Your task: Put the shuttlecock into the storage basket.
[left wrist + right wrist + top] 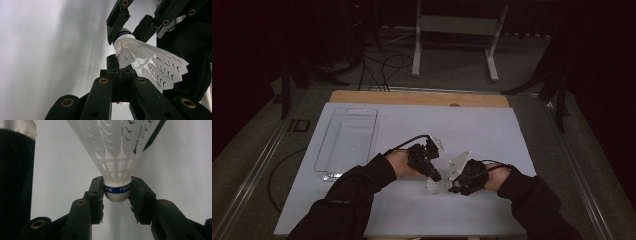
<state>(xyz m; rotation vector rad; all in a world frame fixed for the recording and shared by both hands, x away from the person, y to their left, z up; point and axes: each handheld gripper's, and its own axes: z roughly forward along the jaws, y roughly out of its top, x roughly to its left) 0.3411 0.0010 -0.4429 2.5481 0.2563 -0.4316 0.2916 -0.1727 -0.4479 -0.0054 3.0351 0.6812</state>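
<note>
Now right tongs point(116, 192) pinch shuttlecock point(117, 150) cork; left tongs point(117, 66) nip skirt.

shuttlecock point(117, 157) skirt cut off by the right gripper view's top edge; band print partly behind the jaws, possibly "peak"; in high view a blur.

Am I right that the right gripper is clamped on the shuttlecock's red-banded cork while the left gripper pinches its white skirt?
Not quite: the band on the shuttlecock cork is blue, not red, as the right gripper view shows. The rest holds: the right gripper is clamped on the cork, and the left gripper view shows the left gripper shut on the white skirt.
</note>
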